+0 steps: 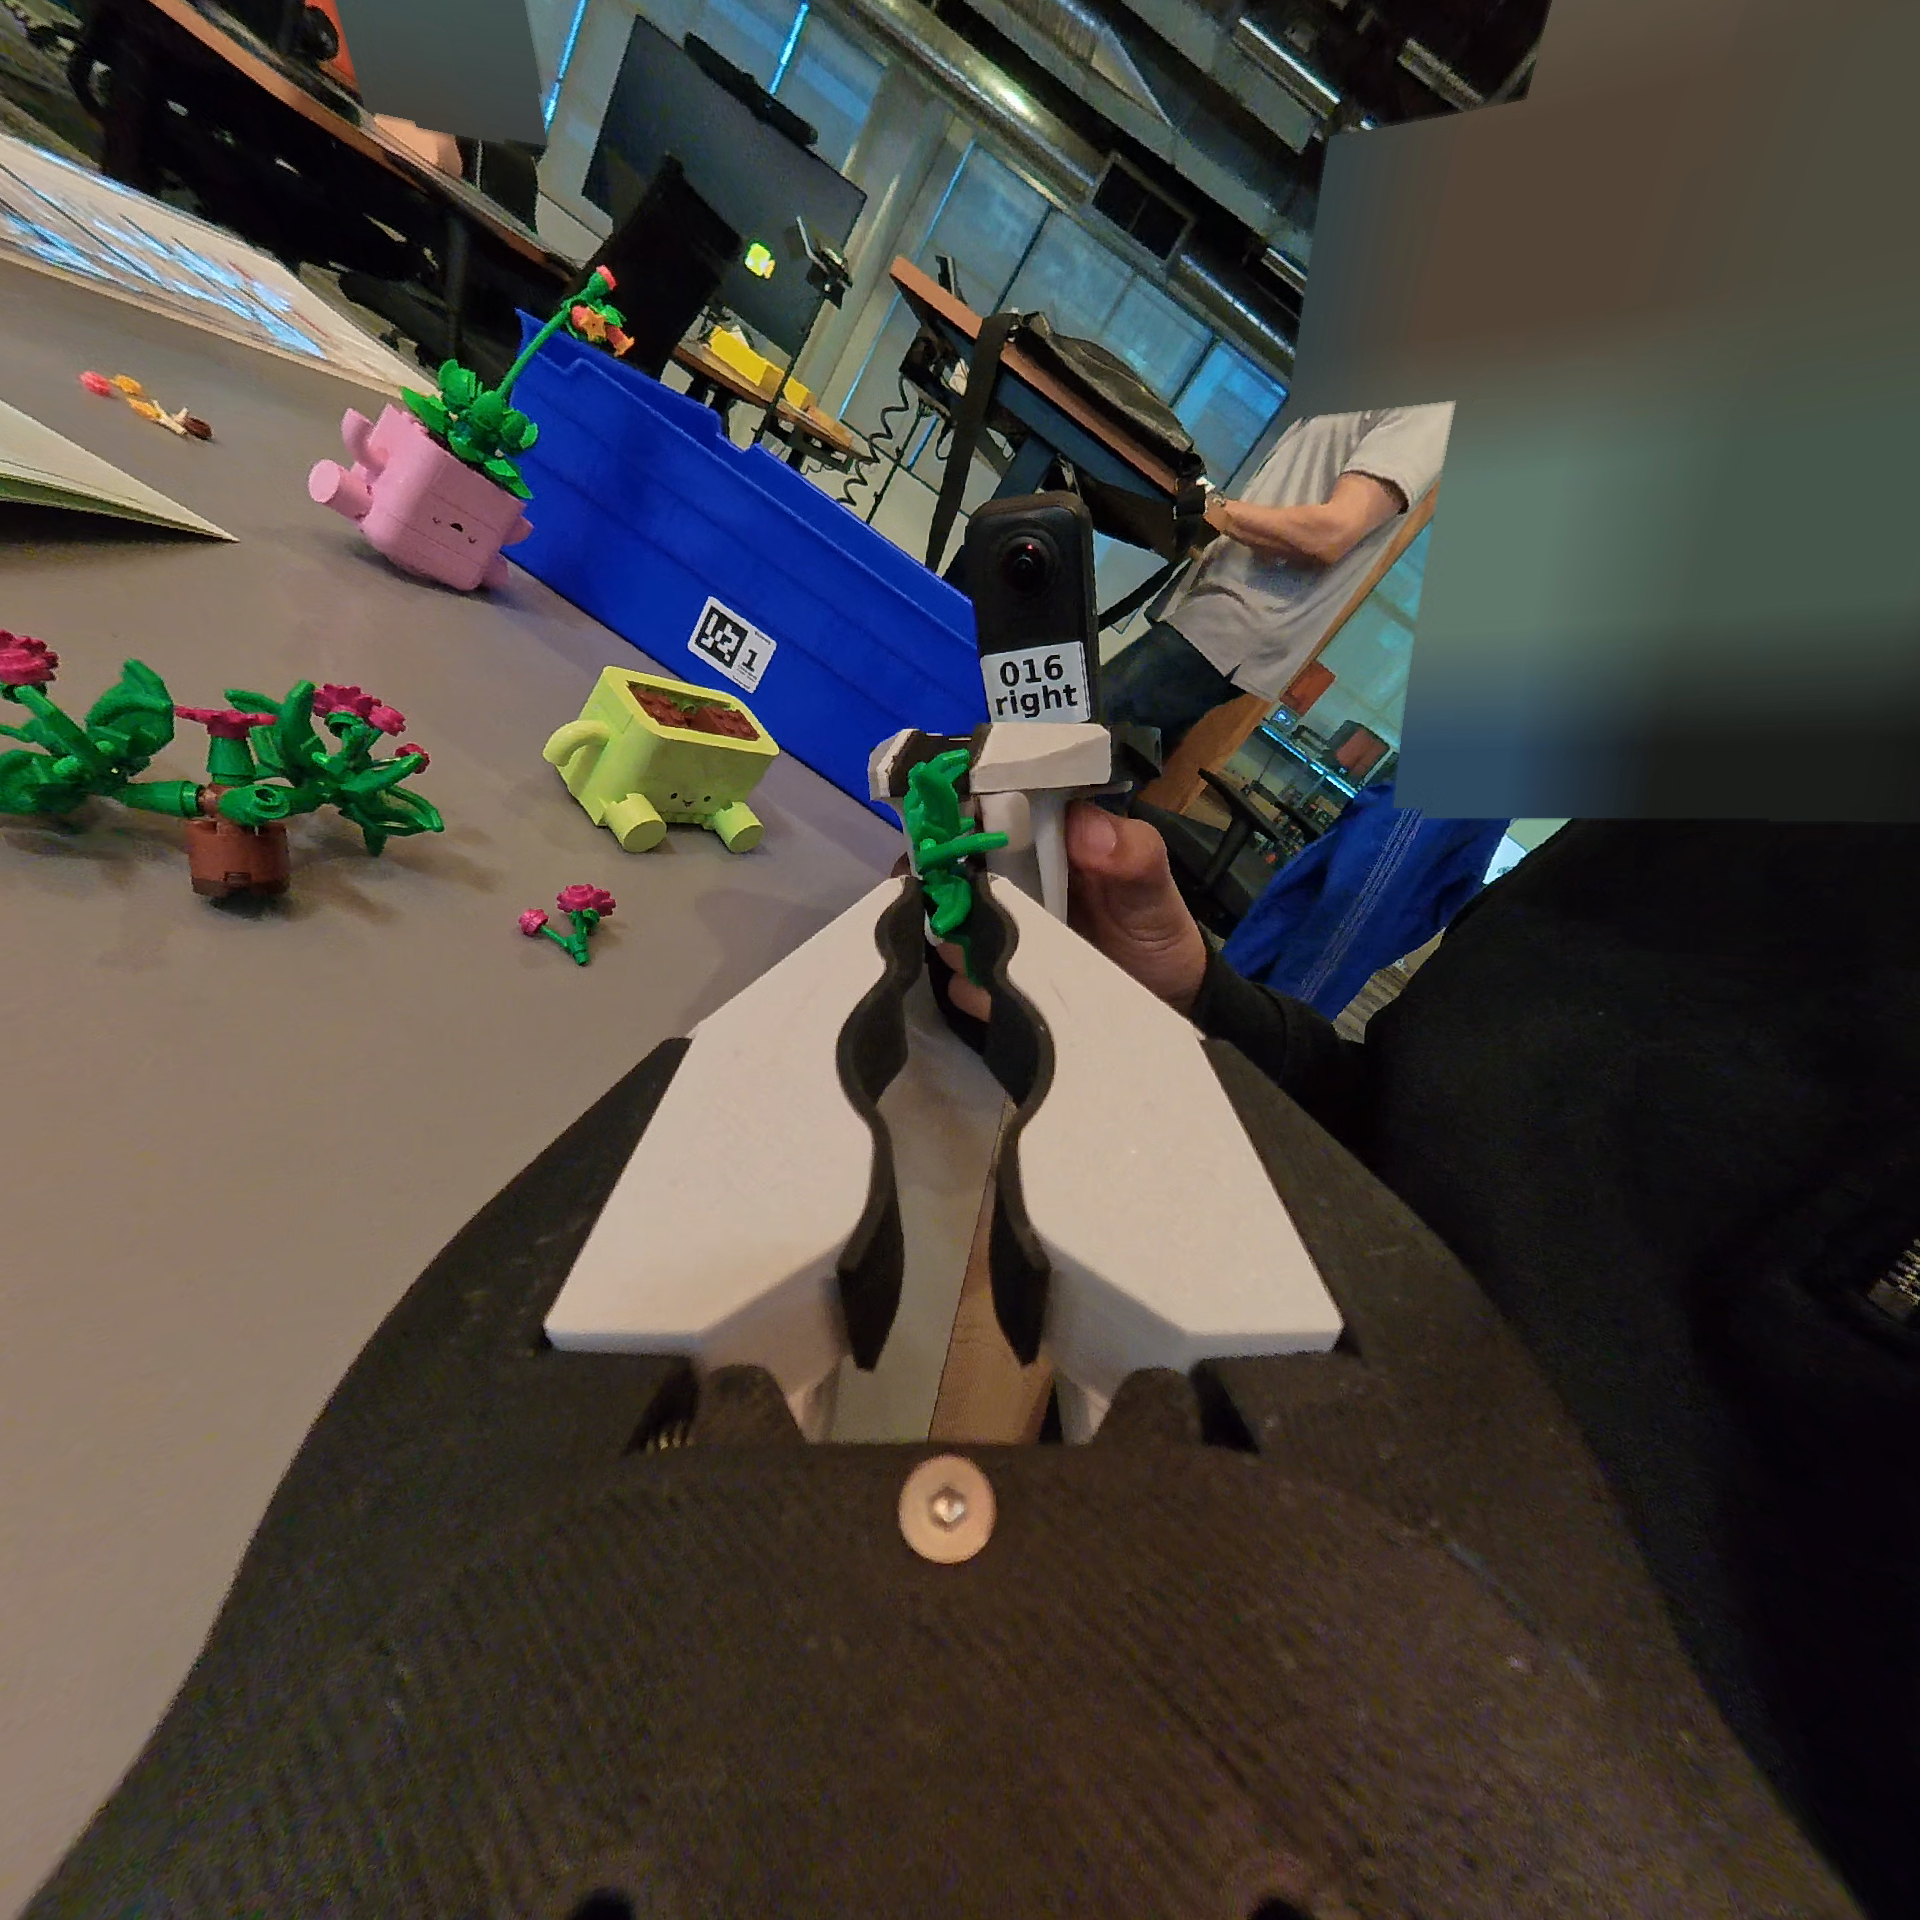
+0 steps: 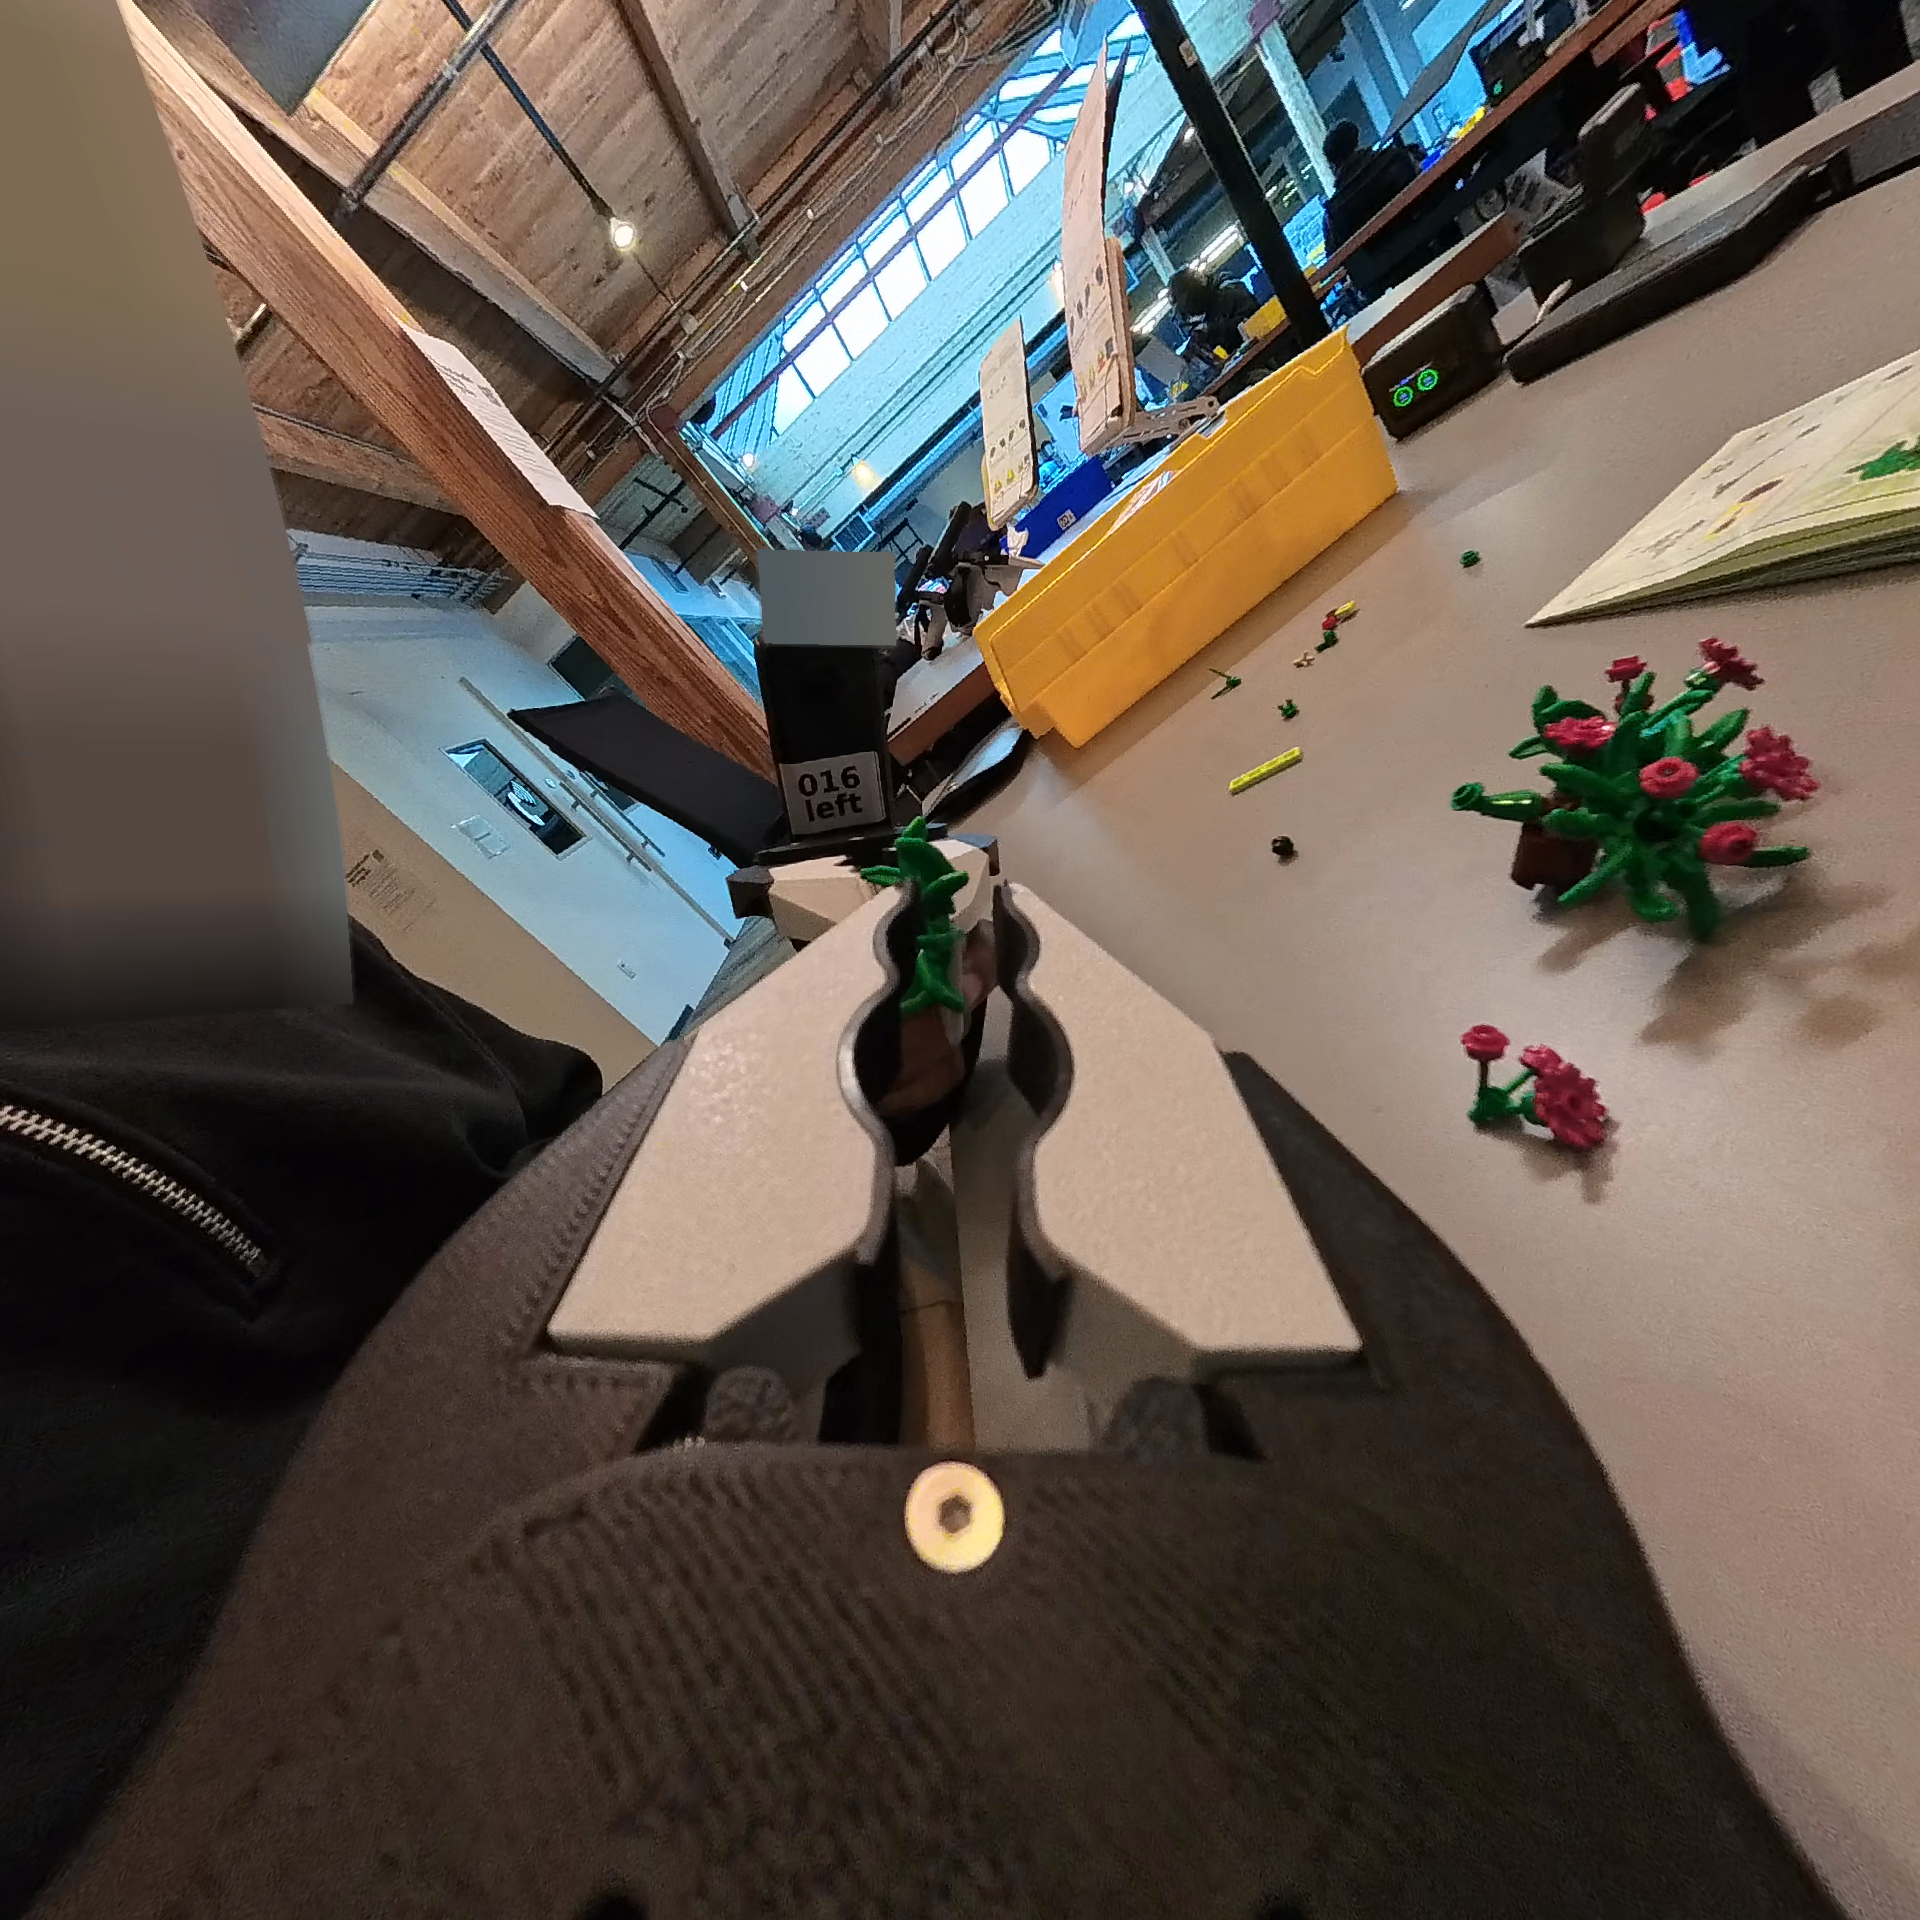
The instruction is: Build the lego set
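Both grippers' jaws clamp one green leafy stem [image 1: 948, 862] held between them, tip to tip.

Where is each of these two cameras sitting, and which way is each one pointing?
Left wrist view: sits on the left gripper, looking along its fingers at the green leafy piece, the right gripper beyond, and the table with its pink pot, lime pot and blue bin; a hand and dark sleeve show.
Right wrist view: sits on the right gripper, facing the left gripper, a yellow bin and booklet; a dark jacket shows.
Shared: the leafy piece, flower bush and loose flower sprig.
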### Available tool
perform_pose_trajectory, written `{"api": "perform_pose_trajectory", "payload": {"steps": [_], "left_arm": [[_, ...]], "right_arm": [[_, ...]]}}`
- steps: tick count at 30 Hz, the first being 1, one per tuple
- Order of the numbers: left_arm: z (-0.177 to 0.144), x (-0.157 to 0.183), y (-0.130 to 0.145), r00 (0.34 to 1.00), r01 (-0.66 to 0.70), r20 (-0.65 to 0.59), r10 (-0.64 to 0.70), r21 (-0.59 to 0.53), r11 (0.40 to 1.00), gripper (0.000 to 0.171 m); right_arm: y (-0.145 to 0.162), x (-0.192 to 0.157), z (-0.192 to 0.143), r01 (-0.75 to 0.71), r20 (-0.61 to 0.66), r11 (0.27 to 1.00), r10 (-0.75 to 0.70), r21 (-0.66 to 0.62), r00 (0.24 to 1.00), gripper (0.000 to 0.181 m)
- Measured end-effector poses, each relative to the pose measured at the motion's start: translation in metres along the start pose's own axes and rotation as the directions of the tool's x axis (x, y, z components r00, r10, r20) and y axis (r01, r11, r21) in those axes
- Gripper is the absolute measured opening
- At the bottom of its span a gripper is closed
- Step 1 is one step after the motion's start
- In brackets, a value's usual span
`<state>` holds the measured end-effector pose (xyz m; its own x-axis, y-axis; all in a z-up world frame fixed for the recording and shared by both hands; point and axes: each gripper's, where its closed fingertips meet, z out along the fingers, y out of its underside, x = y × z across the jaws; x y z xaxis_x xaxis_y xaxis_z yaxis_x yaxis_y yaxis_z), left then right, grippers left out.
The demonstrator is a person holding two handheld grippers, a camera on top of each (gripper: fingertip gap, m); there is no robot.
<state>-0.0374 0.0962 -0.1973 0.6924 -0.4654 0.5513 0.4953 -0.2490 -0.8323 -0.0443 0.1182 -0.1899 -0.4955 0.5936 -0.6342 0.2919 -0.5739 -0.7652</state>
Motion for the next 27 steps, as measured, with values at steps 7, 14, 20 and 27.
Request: {"api": "perform_pose_trajectory", "payload": {"steps": [7,14,20,27], "left_arm": [[0.0,0.0,0.0,1.0,-0.012,0.005,0.012,0.001,1.0,0.006],[0.001,0.0,-0.001,0.999,-0.03,0.015,0.03,0.003,1.0,0.006],[-0.002,-0.006,-0.001,0.941,-0.277,0.18,0.286,-0.07,0.958,0.006],[-0.01,-0.024,0.001,0.262,-0.708,0.355,0.897,-0.561,0.429,0.006]], "right_arm": [[0.0,-0.001,0.001,0.006,0.003,1.0,-0.006,-0.001,1.0,0.012],[-0.001,-0.001,0.0,0.013,0.002,1.0,-0.013,0.006,1.0,0.012],[-0.005,-0.005,-0.002,0.068,0.006,0.997,-0.069,0.024,0.998,0.012],[-0.002,-0.012,0.0,0.254,-0.038,0.967,-0.255,-0.02,0.966,0.013]]}}
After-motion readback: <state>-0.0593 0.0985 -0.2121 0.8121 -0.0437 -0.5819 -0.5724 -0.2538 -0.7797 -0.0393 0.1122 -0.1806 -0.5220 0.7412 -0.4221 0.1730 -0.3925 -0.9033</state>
